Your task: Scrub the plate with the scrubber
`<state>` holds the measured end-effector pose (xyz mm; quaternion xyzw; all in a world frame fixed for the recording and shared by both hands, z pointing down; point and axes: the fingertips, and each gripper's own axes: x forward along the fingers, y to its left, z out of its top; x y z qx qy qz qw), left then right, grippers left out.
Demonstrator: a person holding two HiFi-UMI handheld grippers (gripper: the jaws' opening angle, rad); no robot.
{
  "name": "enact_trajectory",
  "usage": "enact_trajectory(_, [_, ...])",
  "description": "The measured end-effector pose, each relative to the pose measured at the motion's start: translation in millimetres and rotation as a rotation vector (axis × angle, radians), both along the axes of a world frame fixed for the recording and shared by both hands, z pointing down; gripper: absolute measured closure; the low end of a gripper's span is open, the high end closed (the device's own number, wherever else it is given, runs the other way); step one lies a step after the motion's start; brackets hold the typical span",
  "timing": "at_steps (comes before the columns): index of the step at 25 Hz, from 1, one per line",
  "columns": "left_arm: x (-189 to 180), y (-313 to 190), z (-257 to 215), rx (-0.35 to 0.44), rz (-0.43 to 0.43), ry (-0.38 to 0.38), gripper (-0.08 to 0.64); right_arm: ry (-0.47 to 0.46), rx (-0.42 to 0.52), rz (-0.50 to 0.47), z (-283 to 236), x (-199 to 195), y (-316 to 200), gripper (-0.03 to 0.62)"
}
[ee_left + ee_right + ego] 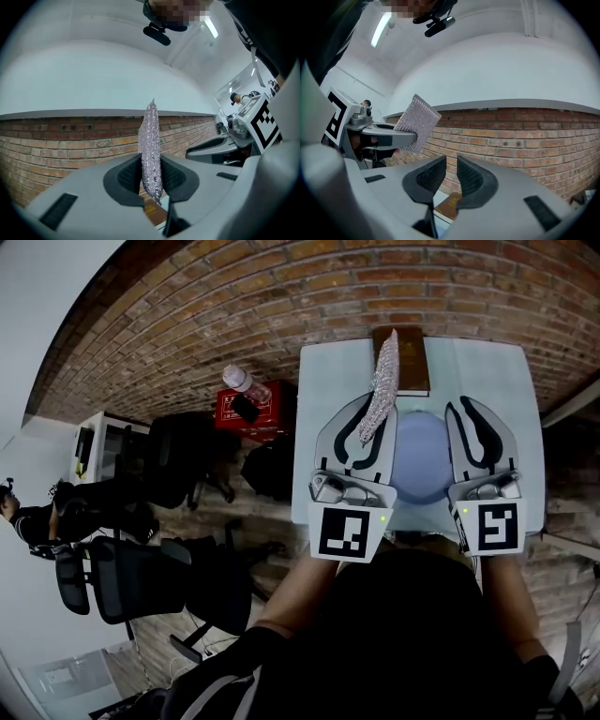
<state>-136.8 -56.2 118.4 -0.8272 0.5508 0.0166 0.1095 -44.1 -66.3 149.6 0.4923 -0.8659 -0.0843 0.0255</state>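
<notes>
In the head view a pale blue plate (422, 460) lies on the white table (328, 390), between my two grippers. My left gripper (367, 432) is shut on a silver mesh scrubber (382, 381), which stands upright above the plate's left rim. The left gripper view shows the scrubber (151, 140) pinched edge-on between the pads of the left gripper (151, 161). My right gripper (478, 432) hovers over the plate's right side. Its jaws (451, 164) stand almost together with nothing between them. From the right gripper view the scrubber (418, 123) shows as a flat square.
A brown book-like slab (403, 357) lies at the table's far edge, against the brick wall (234, 296). Left of the table stand a red box (246, 409) with a bottle (242, 381) on it and black office chairs (131, 577). A person (28, 517) is at the far left.
</notes>
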Motion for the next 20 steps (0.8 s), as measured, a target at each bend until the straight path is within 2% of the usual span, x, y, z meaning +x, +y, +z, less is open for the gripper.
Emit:
enact_trajectory(3, [2, 2, 1, 0.001, 0.002, -0.004, 0.488, 0.011, 0.004, 0.019, 2, 4, 0, 0.507])
enact_trajectory(4, [2, 2, 2, 0.000, 0.004, -0.008, 0.488, 0.006, 0.006, 0.031, 2, 5, 0, 0.550])
enact_trajectory(7, [3, 3, 5, -0.007, 0.012, -0.062, 0.488, -0.050, 0.013, 0.054, -5, 5, 0, 0.557])
enact_trajectory(10, [3, 4, 2, 0.000, 0.002, -0.005, 0.488, -0.051, 0.019, 0.042, -8, 4, 3, 0.557])
enact_trajectory(12, [4, 4, 3, 0.003, 0.001, -0.002, 0.488, -0.046, 0.021, 0.033, -7, 2, 4, 0.557])
enact_trajectory(18, [7, 2, 14, -0.010, 0.026, -0.174, 0.488, -0.049, 0.022, 0.030, -6, 3, 2, 0.557])
enact_trajectory(20, [8, 3, 15, -0.012, 0.032, -0.196, 0.488, -0.047, 0.024, 0.047, -6, 7, 1, 0.557])
